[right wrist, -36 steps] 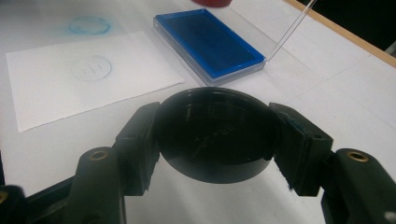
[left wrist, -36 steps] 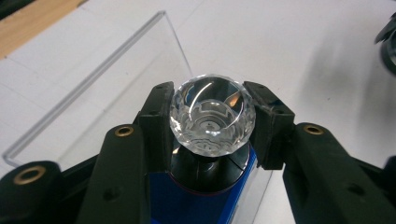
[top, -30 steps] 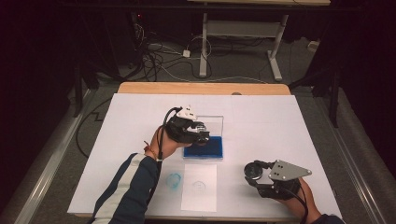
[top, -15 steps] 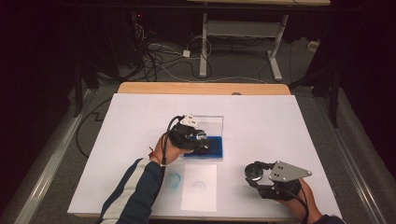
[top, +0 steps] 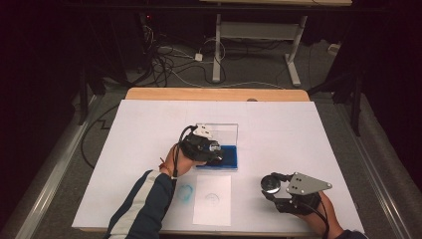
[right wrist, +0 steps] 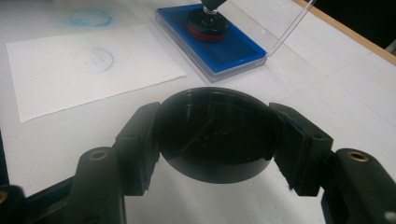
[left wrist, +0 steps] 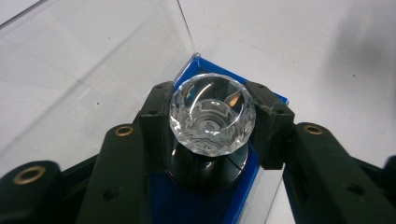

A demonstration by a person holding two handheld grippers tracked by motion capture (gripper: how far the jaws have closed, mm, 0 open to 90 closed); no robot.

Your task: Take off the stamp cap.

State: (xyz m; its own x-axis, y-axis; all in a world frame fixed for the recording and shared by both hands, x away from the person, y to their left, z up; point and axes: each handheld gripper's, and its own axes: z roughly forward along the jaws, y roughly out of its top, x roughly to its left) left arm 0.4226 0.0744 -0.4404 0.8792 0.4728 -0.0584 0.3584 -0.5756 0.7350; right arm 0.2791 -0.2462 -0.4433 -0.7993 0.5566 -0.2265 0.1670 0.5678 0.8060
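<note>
Stamp (left wrist: 212,116), gripped by its clear knob in the left gripper's (top: 201,147) fingers, presses on the blue ink pad (top: 226,157); the right gripper's (right wrist: 215,135) fingers clamp a black lid (right wrist: 215,133) above the worktop (top: 298,129).

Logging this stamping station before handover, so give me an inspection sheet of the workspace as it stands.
Surface: white table, wooden far edge.
Job's things: stamp with faceted clear knob standing on the blue ink pad, its clear lid raised; black round cap; paper sheet bearing a faint round print.
Clutter: blue ring print on the table beside the sheet.
Grippers: left gripper shut on the stamp; right gripper shut on the cap.
Cables: tangle on the floor beyond.
Surroundings: desk frame, dark room.
</note>
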